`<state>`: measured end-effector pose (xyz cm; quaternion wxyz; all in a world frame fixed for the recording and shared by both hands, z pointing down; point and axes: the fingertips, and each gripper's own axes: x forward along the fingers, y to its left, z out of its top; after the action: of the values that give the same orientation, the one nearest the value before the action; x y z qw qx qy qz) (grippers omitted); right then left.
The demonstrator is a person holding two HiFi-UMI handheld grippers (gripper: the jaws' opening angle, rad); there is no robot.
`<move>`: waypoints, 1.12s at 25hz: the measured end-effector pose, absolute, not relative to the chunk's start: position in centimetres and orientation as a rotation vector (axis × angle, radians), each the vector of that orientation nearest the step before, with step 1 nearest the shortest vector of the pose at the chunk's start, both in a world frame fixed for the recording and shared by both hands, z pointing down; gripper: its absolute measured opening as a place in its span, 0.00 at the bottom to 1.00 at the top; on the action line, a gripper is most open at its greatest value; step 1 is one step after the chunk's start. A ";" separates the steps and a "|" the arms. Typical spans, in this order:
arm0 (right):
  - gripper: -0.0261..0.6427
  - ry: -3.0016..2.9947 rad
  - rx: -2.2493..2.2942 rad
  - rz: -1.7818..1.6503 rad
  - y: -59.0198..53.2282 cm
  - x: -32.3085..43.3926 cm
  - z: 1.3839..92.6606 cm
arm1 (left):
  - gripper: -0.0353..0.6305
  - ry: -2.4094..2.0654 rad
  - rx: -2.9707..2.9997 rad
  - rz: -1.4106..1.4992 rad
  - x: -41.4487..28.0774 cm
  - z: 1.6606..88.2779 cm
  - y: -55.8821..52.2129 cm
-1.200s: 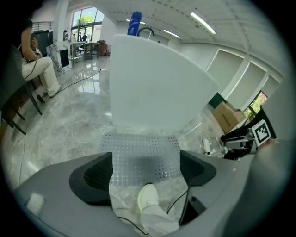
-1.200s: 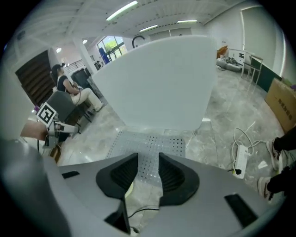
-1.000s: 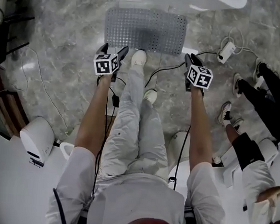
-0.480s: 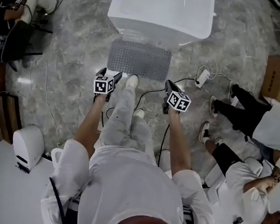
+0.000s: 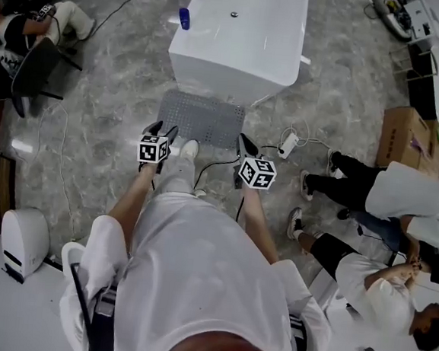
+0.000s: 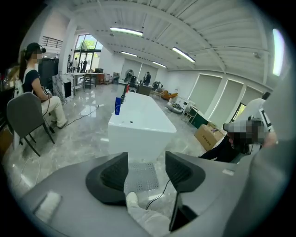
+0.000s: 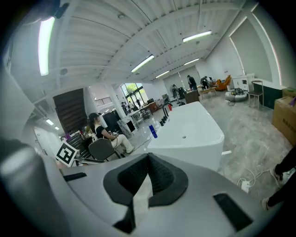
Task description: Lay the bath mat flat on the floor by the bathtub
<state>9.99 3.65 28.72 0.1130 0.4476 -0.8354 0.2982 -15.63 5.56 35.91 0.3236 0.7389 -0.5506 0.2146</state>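
With the left gripper [image 6: 145, 169] fingers closing on nothing and the right gripper [image 7: 148, 173] fingers pressed together, the person's shoe [image 5: 189, 149] could ruck the near edge of the flat bath mat [image 5: 201, 119].

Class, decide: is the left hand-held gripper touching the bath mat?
Apart. The left gripper view shows the bath mat flat on the floor far beyond the left hand-held gripper, whose closing jaws hold nothing.

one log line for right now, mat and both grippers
mat: grey perforated bath mat flat on marble floor beside white bathtub | left gripper: jaws closing, nothing between | right gripper: shut, empty
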 end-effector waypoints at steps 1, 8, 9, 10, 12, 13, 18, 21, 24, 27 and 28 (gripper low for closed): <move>0.04 -2.471 1.309 0.839 4.3 9.7 27.4 | 0.42 -1.460 1.946 0.555 -15.8 35.0 6.2; 0.04 -2.596 1.392 0.370 7.6 9.5 16.7 | 0.05 -1.615 2.172 0.429 -13.7 24.4 9.1; 0.04 -2.622 1.401 0.305 8.2 9.3 15.2 | 0.05 -1.623 2.226 0.420 -13.1 22.8 9.5; 0.04 -2.648 1.405 0.243 8.7 9.1 13.9 | 0.05 -1.625 2.276 0.418 -12.5 21.4 9.9; 0.04 -2.687 1.398 0.106 9.8 8.7 11.7 | 0.05 -1.613 2.359 0.410 -11.2 19.2 10.9; 0.04 -2.697 1.390 0.041 10.3 8.5 10.8 | 0.05 -1.597 2.395 0.388 -10.4 18.2 11.3; 0.04 -2.699 1.365 -0.058 11.7 7.5 8.7 | 0.05 -1.516 2.491 0.287 -7.7 13.2 12.6; 0.04 -2.699 1.363 -0.074 12.4 7.3 7.9 | 0.05 -1.509 2.564 0.274 -6.5 10.5 13.4; 0.04 -2.732 1.362 -0.072 12.9 7.0 7.2 | 0.05 -1.503 2.634 0.273 -5.7 8.6 13.9; 0.04 -2.768 1.376 -0.058 13.4 7.4 6.1 | 0.05 -1.444 2.672 0.280 -4.8 7.6 14.4; 0.04 -2.779 1.376 -0.072 13.6 7.5 5.5 | 0.05 -1.408 2.681 0.282 -4.4 7.3 14.6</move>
<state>7.52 13.62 5.49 0.0199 0.4434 -0.8958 -0.0231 -4.44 14.57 7.31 0.0501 0.8804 -0.4625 0.0925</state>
